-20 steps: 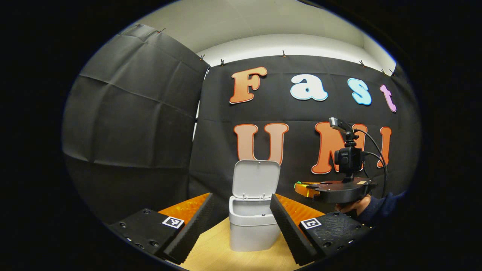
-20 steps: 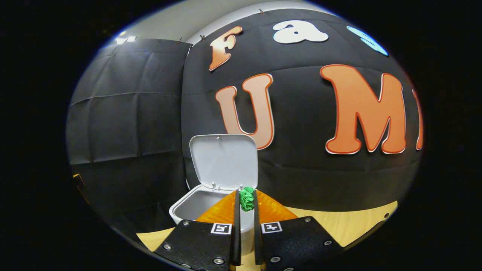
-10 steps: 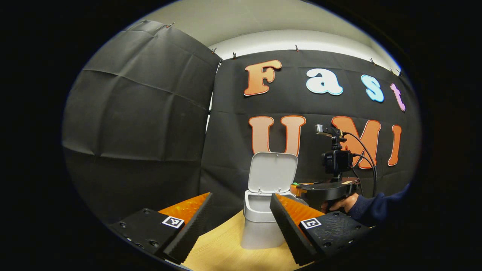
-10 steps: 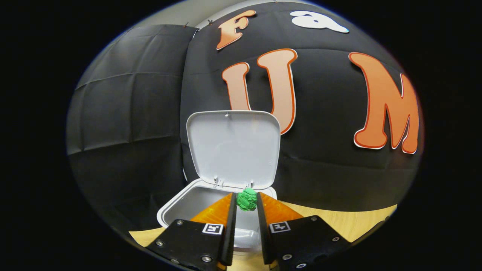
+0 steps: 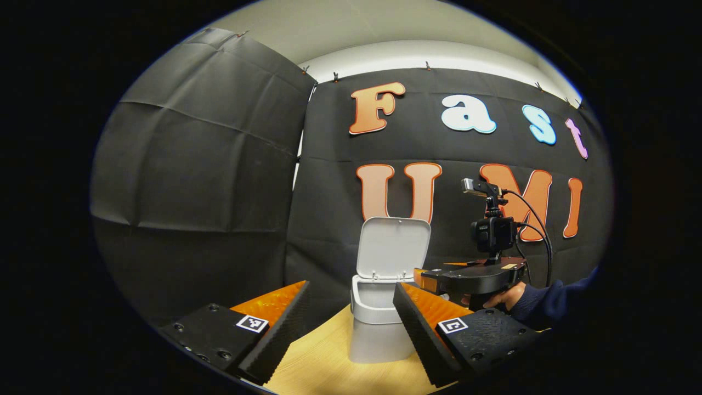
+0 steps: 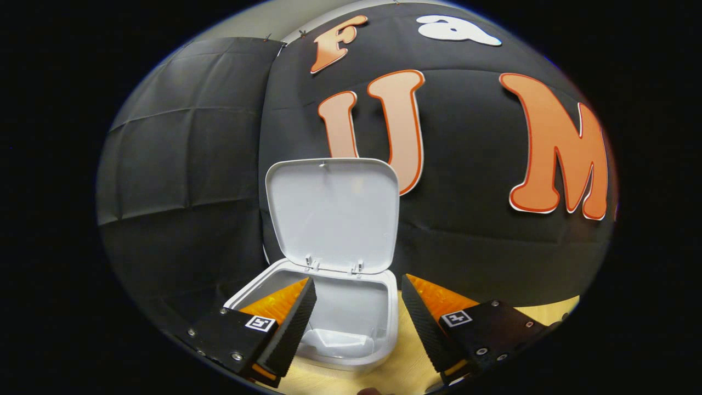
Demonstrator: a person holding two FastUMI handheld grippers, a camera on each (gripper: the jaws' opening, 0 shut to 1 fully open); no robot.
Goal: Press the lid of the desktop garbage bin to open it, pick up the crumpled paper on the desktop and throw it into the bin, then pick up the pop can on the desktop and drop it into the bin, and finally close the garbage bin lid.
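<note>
The light grey desktop bin [image 5: 378, 323] stands on the wooden table with its lid [image 5: 394, 248] swung up against the wall. In the right gripper view the bin's rim [image 6: 390, 307] lies just below and ahead of my right gripper [image 6: 357, 291], which is open over the bin mouth with nothing between its fingers. The raised lid [image 6: 334, 214] stands behind it. My left gripper [image 5: 351, 293] is open in front of the bin, a short way back from it. In the left gripper view the right gripper [image 5: 471, 277], held by a hand [image 5: 502, 296], hovers at the bin's right side.
The wooden table [image 5: 323, 362] runs under the bin up to the black cloth wall [image 5: 192, 181]. A dark sleeve [image 5: 554, 302] reaches in from the right. A strip of table [image 6: 548, 310] shows to the right of the bin.
My right gripper has opened over the bin, and the green crumpled paper it held is gone from between its fingers. The left gripper has barely shifted.
</note>
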